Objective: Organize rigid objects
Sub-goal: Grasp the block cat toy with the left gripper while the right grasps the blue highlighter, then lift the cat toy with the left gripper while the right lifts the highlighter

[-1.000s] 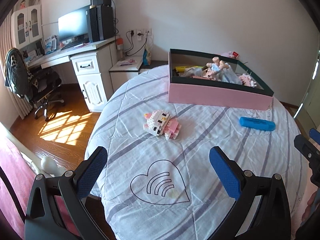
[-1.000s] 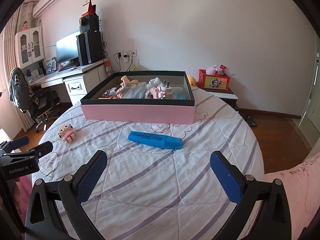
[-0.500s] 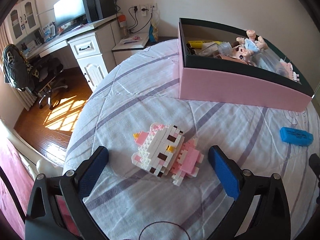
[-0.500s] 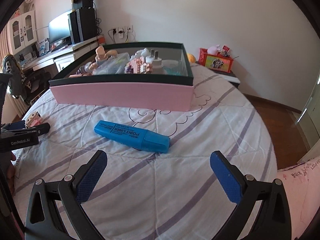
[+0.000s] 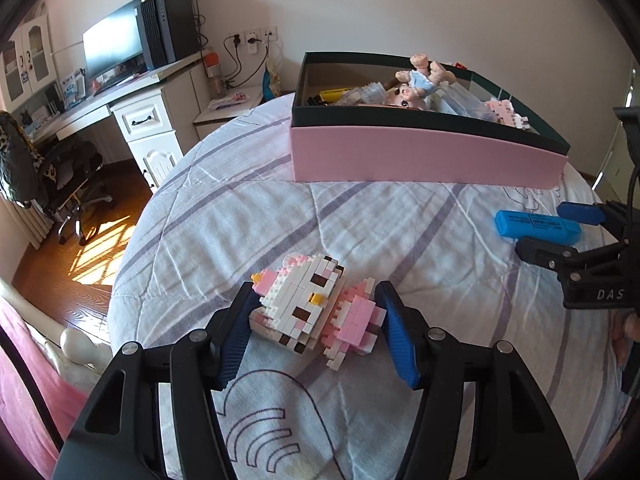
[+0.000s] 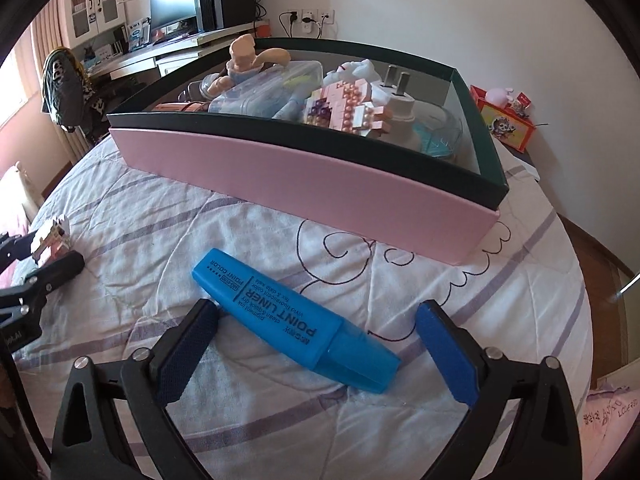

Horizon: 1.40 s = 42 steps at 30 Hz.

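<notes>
Both claws have dropped toward the bed since the earlier frames, each now straddling one item.

Left claw (image 5: 316,330): fingers (image 5: 234,340) narrowed around the brick-built cat figure (image 5: 316,312), blue pads at its two ends; whether they press it cannot be told. Figure: white and pink bricks, lying on its side on the bedspread (image 5: 400,240), directly between the pads.

Right claw (image 6: 316,356): spread wide, fingers (image 6: 182,360) resting low on the bedspread either side of the blue highlighter (image 6: 292,320). Highlighter: printed "POINT LINER", lying diagonally, cap end toward the claw's right finger; body just beside the left pad, clear gap to the right pad.

Pink box (image 6: 304,176): dark green rim, ahead of both claws, well beyond the highlighter. Contents: doll (image 6: 244,60), clear plastic case (image 6: 264,96), pink brick model (image 6: 344,114), white plug adapter (image 6: 400,100), other small items.

Bedspread: white with lilac stripes and line-drawn motifs; a heart outline lies just under the left claw.

Background, beyond the left claw to its left: white desk (image 5: 132,92) carrying a monitor (image 5: 112,48), office chair (image 5: 60,176) beside it.
</notes>
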### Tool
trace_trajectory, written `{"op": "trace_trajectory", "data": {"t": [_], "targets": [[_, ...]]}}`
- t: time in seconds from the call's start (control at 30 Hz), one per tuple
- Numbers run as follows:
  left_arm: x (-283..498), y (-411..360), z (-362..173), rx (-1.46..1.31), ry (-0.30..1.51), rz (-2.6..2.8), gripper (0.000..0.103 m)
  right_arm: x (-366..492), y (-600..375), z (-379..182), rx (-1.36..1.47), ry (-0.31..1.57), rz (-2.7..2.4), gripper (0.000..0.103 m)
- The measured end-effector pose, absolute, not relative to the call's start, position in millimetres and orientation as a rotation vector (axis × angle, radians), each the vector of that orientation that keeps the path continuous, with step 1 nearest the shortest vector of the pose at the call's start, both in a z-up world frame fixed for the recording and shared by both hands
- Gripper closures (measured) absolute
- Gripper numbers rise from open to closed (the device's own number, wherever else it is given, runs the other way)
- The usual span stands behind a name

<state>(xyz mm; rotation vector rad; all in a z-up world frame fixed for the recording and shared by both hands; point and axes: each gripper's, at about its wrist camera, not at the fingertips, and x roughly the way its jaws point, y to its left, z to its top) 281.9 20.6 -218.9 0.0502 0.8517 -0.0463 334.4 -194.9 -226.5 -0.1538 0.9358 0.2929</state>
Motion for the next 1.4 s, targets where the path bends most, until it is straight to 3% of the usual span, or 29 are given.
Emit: {"op": "trace_trajectory", "data": {"t": [0.07,0.17,0.27,0.43,0.6,0.67,0.7,0.77,0.83,1.07,1.4], "targets": [[276.7,16.1,-218.1,0.044,0.853,-0.063,0.042,328.5,-196.8,-223.3,-0.146,0.922,0.288,0.034],[269.9,11.8,-218.5,0.044,0.855,-0.075,0.042,313.5,-195.1,-219.9,-0.14,0.906,0.291,0.063],[266.2,10.0,-218.7,0.042,0.857,-0.074,0.042,296.0,-191.7,-219.0,-0.114,0.906,0.302,0.074],[265.2,5.4,-222.5,0.056,0.849,-0.054,0.042,280.1,-184.7,-219.1,-0.046,0.896,0.335,0.072],[266.5,5.4,-223.5,0.059,0.845,-0.048,0.042,303.6,-183.8,-218.5,-0.037,0.901,0.275,0.046],[267.3,4.4,-223.3,0.064,0.846,-0.042,0.042,314.7,-178.7,-223.0,-0.07,0.91,0.255,0.044],[268.0,3.0,-223.7,0.066,0.844,-0.038,0.042,317.3,-175.9,-222.5,-0.081,0.907,0.252,0.045],[268.4,1.9,-223.4,0.071,0.845,-0.033,0.042,317.9,-171.2,-221.8,-0.098,0.9,0.266,0.067],[269.2,0.3,-222.5,0.077,0.842,-0.028,0.042,313.6,-169.4,-220.8,-0.104,0.893,0.287,0.076],[262.4,-4.0,-208.7,0.05,0.803,-0.03,0.042,282.8,-189.2,-206.4,0.069,0.815,0.347,0.076],[212.8,-24.5,-136.8,0.05,0.603,-0.071,0.042,207.3,-191.7,-141.0,0.162,0.563,0.361,0.076]]}}
